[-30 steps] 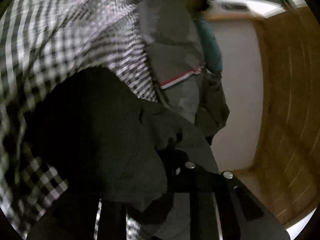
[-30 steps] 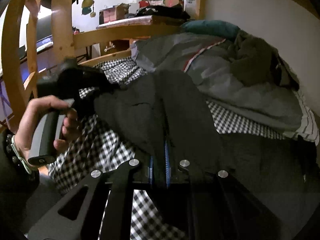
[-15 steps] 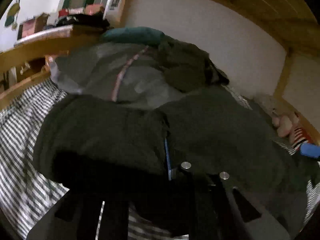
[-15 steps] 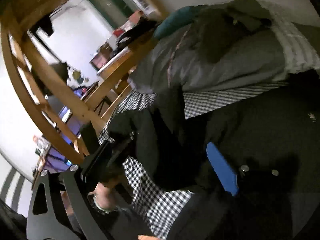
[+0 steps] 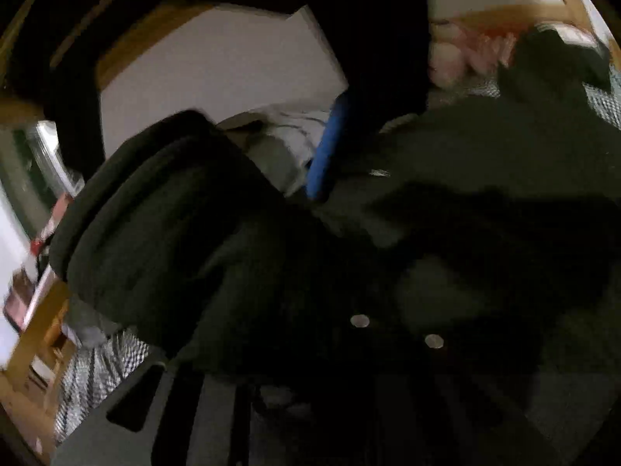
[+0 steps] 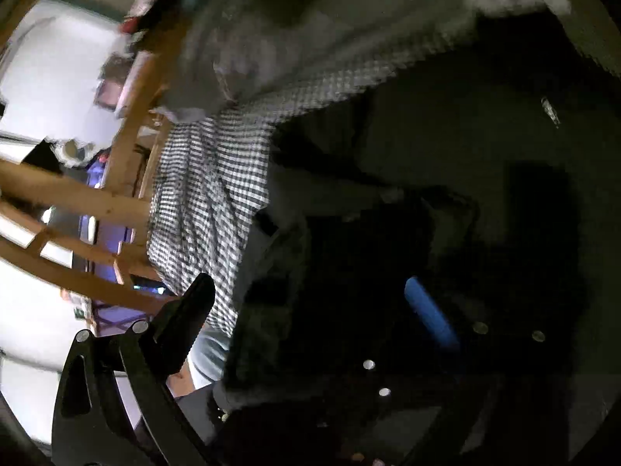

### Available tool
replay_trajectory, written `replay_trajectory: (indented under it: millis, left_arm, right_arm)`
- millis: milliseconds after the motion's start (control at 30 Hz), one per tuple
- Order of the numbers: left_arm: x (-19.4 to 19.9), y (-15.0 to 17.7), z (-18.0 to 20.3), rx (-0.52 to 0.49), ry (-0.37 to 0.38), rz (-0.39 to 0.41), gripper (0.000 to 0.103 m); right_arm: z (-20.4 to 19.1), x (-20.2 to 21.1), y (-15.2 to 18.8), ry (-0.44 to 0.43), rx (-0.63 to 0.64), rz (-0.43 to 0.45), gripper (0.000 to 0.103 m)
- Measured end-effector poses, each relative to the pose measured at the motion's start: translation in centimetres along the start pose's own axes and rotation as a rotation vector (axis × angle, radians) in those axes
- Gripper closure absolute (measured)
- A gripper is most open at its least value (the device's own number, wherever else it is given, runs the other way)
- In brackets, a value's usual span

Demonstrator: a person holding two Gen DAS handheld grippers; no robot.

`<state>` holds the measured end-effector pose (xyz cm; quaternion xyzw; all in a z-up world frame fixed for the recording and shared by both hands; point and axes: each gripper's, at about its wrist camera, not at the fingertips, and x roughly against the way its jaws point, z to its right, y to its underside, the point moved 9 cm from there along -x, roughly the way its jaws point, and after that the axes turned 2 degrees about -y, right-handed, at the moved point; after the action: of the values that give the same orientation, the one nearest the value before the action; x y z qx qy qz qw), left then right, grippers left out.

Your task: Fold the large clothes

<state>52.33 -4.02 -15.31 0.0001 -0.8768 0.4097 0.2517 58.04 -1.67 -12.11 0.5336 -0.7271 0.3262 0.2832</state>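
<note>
While the left claw (image 5: 302, 310) is pinching the dark garment (image 5: 163, 233), folds are draping over it. Right claw (image 6: 310, 303) is gaping wide, gripping nothing, above the checked bed (image 6: 209, 194).

My bed's checked sheet (image 6: 209, 202) carries everything here, with a wooden frame (image 6: 128, 143) along its edge. On it lies the dark garment (image 6: 446, 147), spread across much of the sheet. A grey duvet (image 6: 271, 39) is heaped beyond, against the wall (image 5: 217, 73).

We see bare checked bed sheet (image 6: 209, 194) along the bed's rail-side edge; the wooden rail (image 6: 128, 132) and heaped grey bedding (image 6: 295, 39) hem it in.
</note>
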Motion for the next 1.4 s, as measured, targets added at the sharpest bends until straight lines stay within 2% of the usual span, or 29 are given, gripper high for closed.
replay_trajectory:
  millis: [33,67,100,167,200,233,300,367,400,433,467,500,567,600,633,767,833,867,933,1000,1033,1067,1100,1133,1167,1233,1267,1333,1400]
  left_arm:
    - [-0.1,0.1,0.7,-0.026,-0.001,-0.002,0.092]
    - [0.0,0.1,1.4,-0.038,-0.006,-0.001,0.091]
    - [-0.5,0.2,1.3,-0.034,0.002,-0.013,0.090]
    - [-0.6,0.2,1.2,-0.006,0.003,-0.026,0.090]
    - [-0.4,0.1,0.7,0.030,0.007,-0.032,0.089]
    - [-0.4,-0.1,0.0,0.059,0.013,-0.032,0.082]
    - [0.9,-0.7,-1.4,0.152,0.047,-0.016,0.075]
    - [2.9,-1.0,-3.9,0.287,0.101,0.003,0.049]
    - [4.6,-1.7,-5.4,0.376,0.135,0.034,0.029]
    - [5.8,-2.3,-6.7,0.440,0.158,0.063,0.023]
    - [7.3,-2.8,-8.8,0.528,0.160,0.085,0.022]
    - [8.4,-3.7,-9.6,0.576,0.149,0.092,0.021]
    - [8.5,-4.1,-12.5,0.669,0.120,0.093,0.016]
    - [7.7,-4.0,-14.2,0.696,0.092,0.081,0.016]
    - [6.4,-3.7,-15.1,0.706,0.065,0.052,0.016]
    - [-1.3,-0.9,-15.2,0.722,0.099,-0.172,0.016]
    - [-5.5,1.1,-11.8,0.670,0.173,-0.334,0.016]
    - [-6.8,2.0,-9.9,0.657,0.211,-0.390,0.016]
    - [-7.8,3.9,-8.0,0.664,0.240,-0.455,0.016]
    - [-8.7,5.5,-6.5,0.692,0.252,-0.473,0.012]
    - [-8.9,5.9,-6.0,0.684,0.246,-0.466,0.011]
    - [-8.9,6.0,-5.7,0.667,0.231,-0.458,0.011]
    - [-8.8,6.0,-5.4,0.638,0.203,-0.448,0.010]
    - [-8.7,5.9,-5.2,0.621,0.185,-0.444,0.009]
    - [-8.6,5.9,-5.0,0.606,0.171,-0.444,0.009]
    - [-8.7,6.0,-4.6,0.586,0.149,-0.443,0.006]
    - [-8.7,6.0,-4.4,0.586,0.141,-0.442,0.006]
    - [-8.7,6.0,-4.1,0.578,0.114,-0.435,0.005]
    - [-9.5,5.9,-4.8,0.567,0.088,-0.428,0.005]
  right_arm:
    - [0.0,0.0,0.0,-0.016,0.002,0.003,0.015]
    - [0.4,-0.1,0.4,0.031,0.025,0.011,0.047]
    - [0.9,-0.2,0.6,0.079,0.038,0.011,0.056]
    - [1.4,0.1,0.6,0.094,0.058,0.020,0.077]
    - [1.5,0.6,0.3,0.092,0.074,0.041,0.078]
    - [1.7,1.4,-0.1,0.063,0.072,0.058,0.081]
    - [1.4,3.2,-1.0,-0.024,0.061,0.119,0.083]
    - [1.6,6.0,-2.6,-0.091,0.062,0.215,0.084]
    - [2.2,7.5,-3.1,-0.131,0.051,0.262,0.084]
    - [2.6,9.1,-3.6,-0.188,0.039,0.307,0.084]
    - [3.0,10.7,-4.1,-0.228,0.039,0.352,0.085]
    - [3.6,12.2,-4.5,-0.254,0.040,0.402,0.085]
    - [5.9,15.5,-5.3,-0.327,0.012,0.504,0.085]
    - [7.7,16.5,-5.7,-0.322,-0.017,0.534,0.085]
    - [9.9,16.9,-6.1,-0.305,-0.058,0.548,0.085]
    - [17.1,15.6,-6.1,-0.211,-0.175,0.519,0.085]
    - [20.0,14.5,-5.8,-0.162,-0.226,0.503,0.085]
    - [21.4,14.3,-5.4,-0.140,-0.246,0.508,0.085]
    - [23.7,14.2,-4.5,-0.118,-0.290,0.523,0.085]
    - [26.0,14.5,-4.0,-0.087,-0.328,0.520,0.084]
    - [26.7,14.4,-3.5,-0.058,-0.334,0.510,0.081]
    - [27.7,14.8,-3.2,-0.013,-0.325,0.510,0.070]
    - [28.2,15.7,-3.0,0.038,-0.312,0.519,0.053]
    - [28.2,16.6,-3.0,0.089,-0.295,0.546,0.011]
    - [27.5,18.6,-3.0,0.135,-0.271,0.632,0.003]
    - [25.1,22.4,-2.8,0.251,-0.184,0.751,0.003]
    - [23.6,22.9,-2.7,0.287,-0.131,0.762,0.003]
    - [20.2,22.0,-2.5,0.316,-0.018,0.725,0.003]
    - [17.5,17.1,-2.5,0.432,0.074,0.603,0.003]
